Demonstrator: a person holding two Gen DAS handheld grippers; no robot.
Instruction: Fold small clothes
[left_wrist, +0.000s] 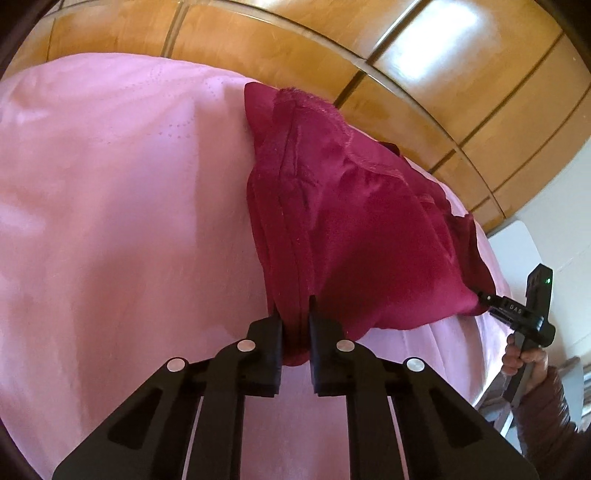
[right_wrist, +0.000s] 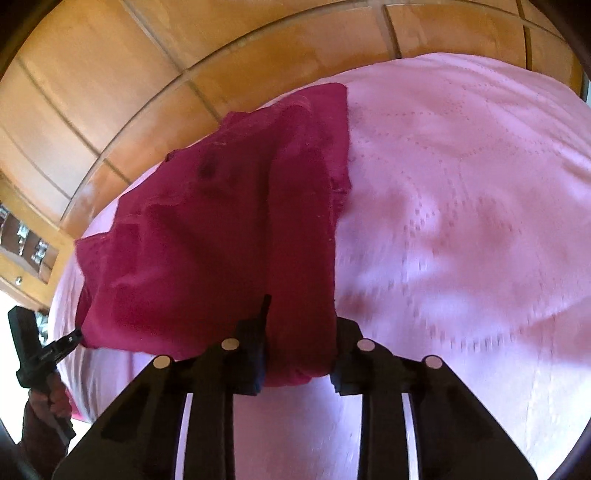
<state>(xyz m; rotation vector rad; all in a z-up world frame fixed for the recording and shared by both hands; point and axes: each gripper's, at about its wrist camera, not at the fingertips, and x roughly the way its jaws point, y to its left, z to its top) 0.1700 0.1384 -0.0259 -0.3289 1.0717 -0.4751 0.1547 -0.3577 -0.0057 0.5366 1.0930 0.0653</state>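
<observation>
Pink quilted bedspread (left_wrist: 110, 184); crumpled, perhaps satin, crimson garment (left_wrist: 351, 221).

Your left claw (left_wrist: 295, 314) is matte black plastic, with angular linkage arms and four round silver pivot pins. Your right claw (right_wrist: 299, 332) matches it. Its body carries pale lettering and a green light. Your sleeve (left_wrist: 550, 410) is dull mauve, ribbed.

Dark red fabric garment (left_wrist: 354, 221) is covering part of the pink quilted bedspread (left_wrist: 110, 221) beneath it, its gathered corners are hiding the pads of both black two-finger grippers, and motion blur is smearing the right wrist view's stitching pattern.
</observation>
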